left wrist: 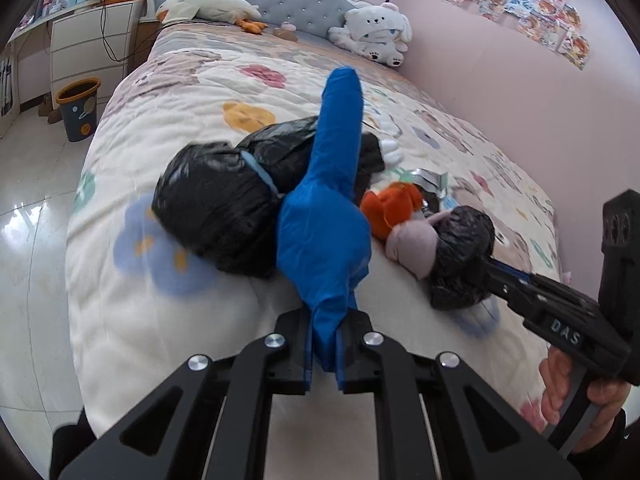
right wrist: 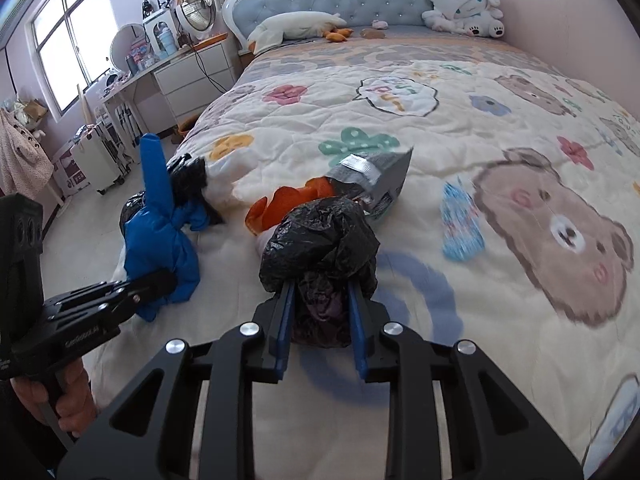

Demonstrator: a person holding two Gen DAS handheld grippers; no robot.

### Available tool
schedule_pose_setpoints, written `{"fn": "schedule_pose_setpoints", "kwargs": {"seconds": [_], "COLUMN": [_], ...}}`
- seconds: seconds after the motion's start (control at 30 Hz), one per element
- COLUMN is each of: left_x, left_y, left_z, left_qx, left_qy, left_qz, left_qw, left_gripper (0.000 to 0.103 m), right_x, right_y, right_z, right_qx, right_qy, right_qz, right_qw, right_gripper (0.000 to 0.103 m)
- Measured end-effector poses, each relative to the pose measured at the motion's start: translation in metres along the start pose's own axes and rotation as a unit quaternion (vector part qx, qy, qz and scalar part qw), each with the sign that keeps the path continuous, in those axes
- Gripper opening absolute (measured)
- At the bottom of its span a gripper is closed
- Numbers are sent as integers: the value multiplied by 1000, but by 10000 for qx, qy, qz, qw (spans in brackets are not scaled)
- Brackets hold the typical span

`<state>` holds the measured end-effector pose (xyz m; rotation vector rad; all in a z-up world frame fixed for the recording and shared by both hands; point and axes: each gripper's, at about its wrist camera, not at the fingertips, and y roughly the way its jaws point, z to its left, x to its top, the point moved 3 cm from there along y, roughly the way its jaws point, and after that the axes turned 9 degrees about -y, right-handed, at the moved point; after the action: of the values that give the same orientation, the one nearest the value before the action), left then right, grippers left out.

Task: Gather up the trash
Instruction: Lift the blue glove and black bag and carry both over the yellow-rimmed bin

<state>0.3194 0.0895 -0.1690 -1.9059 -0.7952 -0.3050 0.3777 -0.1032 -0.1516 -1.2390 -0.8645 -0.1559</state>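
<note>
Left gripper (left wrist: 325, 344): jaws pressed together on the blue plastic bag (left wrist: 324, 216), pinching its near end; the rest of the bag stands up and away from the jaws, over the near edge of the bed (right wrist: 460, 120).

Right gripper (right wrist: 322, 320): jaws closed on a crumpled black plastic bag (right wrist: 320, 236), blue pads pressing both sides of the wad (not fully together, the bag fills the gap). In the left wrist view this gripper comes in from the right with the same black wad at its tip, touching a pale pink item (left wrist: 412, 244).

Trash cluster sits on the quilt near the bed's foot:
- large black bin bag (left wrist: 224, 208), just left of and behind the blue bag, touching it
- orange wrapper (right wrist: 288, 204), just beyond the small black bag
- silver foil packet (right wrist: 376, 180), just past the orange piece
- light blue printed wrapper (right wrist: 462, 226), apart to the right, beside the bear print

Waste bin (left wrist: 78, 108) stands on the floor left of the bed, by the white drawers (left wrist: 92, 44). 2 plush toys at the far headboard: a goose (right wrist: 296, 26) and a white bear (right wrist: 466, 6). A hand (left wrist: 576, 392) grips the right gripper's handle.
</note>
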Motion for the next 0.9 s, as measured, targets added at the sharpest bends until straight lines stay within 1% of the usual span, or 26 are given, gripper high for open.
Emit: {"fn": "schedule_pose_setpoints", "kwargs": {"seconds": [0.17,0.33,0.43,0.53,0.67,0.77,0.9], "left_x": [47,96,116,125,123,117,102], "left_y": [23,35,26,6,-18,-38,-67], "left_z": [5,7,0,-14,-34,-47,-73], "left_qx": [131,311,143,-52,-263,-415,-579], "left_qy": [62,153,157,324,504,578,824], "left_qz": [-81,-337,-498,-721,-893,-988,-1143], "left_qw": [9999,9988,9985,9969,9944,9926,9883], "left_gripper": [7,7,7,7,7,7,7], "right_x": [38,82,104,117,121,118,107], "right_y": [32,57,60,46,9,-25,-78], "right_z": [-11,-35,-56,-72,-79,-74,-62], "right_qx": [-73,-490,-816,-1054,-1156,-1279,-1371], "right_qy": [110,288,456,537,593,504,378], "right_qz": [44,-117,-289,-516,-844,-1084,-1404], "right_qw": [9999,9983,9952,9916,9879,9846,9798], "right_gripper": [24,23,22,22,21,21,21]}}
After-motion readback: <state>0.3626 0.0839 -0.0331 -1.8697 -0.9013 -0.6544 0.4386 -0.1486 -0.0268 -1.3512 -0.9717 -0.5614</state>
